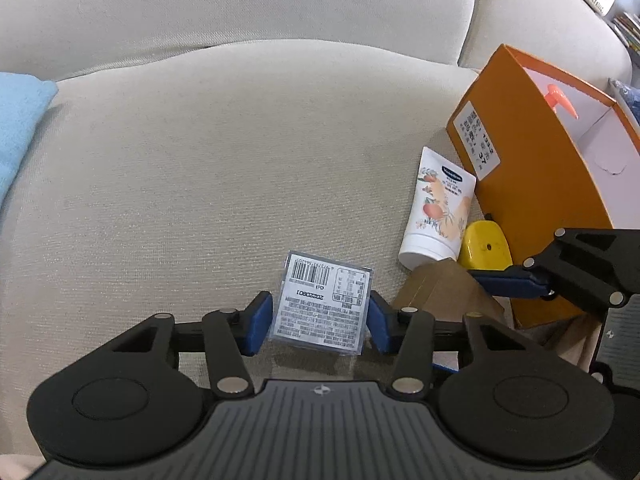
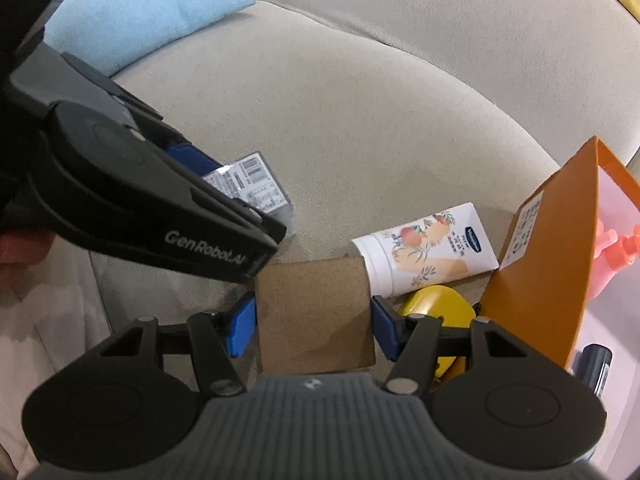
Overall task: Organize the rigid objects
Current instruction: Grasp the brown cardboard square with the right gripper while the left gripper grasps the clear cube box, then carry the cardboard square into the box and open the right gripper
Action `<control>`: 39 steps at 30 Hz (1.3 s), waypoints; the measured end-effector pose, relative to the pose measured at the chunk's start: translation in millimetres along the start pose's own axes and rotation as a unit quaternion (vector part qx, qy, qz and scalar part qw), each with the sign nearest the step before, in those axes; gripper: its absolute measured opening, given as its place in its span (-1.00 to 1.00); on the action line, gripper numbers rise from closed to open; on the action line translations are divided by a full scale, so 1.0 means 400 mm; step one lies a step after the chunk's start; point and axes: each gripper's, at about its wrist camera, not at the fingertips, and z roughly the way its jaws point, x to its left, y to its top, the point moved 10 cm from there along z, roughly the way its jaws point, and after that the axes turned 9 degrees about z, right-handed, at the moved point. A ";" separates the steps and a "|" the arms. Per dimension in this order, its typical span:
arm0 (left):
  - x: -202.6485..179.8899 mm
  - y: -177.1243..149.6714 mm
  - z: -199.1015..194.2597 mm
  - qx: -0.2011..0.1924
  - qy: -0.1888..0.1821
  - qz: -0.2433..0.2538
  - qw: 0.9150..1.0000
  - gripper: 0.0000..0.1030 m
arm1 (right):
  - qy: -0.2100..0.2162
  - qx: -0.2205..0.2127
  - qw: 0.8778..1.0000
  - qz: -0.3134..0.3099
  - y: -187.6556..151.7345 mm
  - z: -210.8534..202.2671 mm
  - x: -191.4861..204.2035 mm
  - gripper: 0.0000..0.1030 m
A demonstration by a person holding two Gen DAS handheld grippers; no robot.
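Two grips | my left gripper (image 1: pixel 320 320) clamps the clear case (image 1: pixel 322 306), my right gripper (image 2: pixel 312 326) the brown carton (image 2: pixel 314 316) | step: pickup off the sofa (image 1: pixel 200 160) | next: carry to the orange box (image 1: pixel 532 200) at two o'clock (tube beside it).

Home living room: beige sofa (image 1: pixel 240 160), blue cushion (image 2: pixel 140 12), books (image 1: pixel 628 32) on a shelf behind, toiletries in an orange box (image 1: pixel 532 184).
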 end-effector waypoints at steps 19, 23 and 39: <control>-0.094 0.049 -0.257 -0.075 -0.004 0.023 0.997 0.09 | 0.000 -0.066 0.996 -0.055 0.022 -0.259 -0.011 0.19; -0.154 0.081 -0.309 -0.095 -0.021 0.049 0.994 0.09 | 0.000 -0.093 0.994 -0.060 0.032 -0.355 -0.043 0.19; -0.332 0.268 -0.266 -0.114 -0.108 0.106 0.982 0.09 | -0.045 -0.096 0.990 -0.097 0.050 -0.447 -0.316 0.18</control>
